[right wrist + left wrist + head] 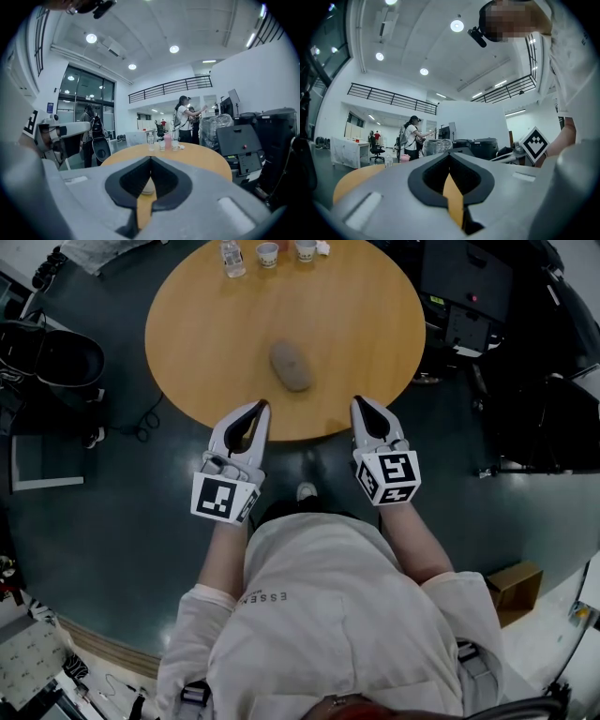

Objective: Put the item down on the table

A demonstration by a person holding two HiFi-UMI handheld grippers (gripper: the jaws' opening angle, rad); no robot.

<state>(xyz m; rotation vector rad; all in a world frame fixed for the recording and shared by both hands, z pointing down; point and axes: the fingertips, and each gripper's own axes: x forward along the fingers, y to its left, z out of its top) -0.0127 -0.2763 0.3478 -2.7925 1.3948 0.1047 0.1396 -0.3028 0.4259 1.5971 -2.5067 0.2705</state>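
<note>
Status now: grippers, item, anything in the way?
Left gripper shut, empty. Right gripper shut, empty. Grey oval item lying on the table, apart from both. Bottle and cups at far edge, out of the way.

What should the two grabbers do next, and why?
Probably just ease both back from the table edge and rest. The brownish lump already lies on the round table, touching neither gripper. The left gripper and right gripper are both shut with nothing between their jaws, so it seems nothing is left to put down.
</note>
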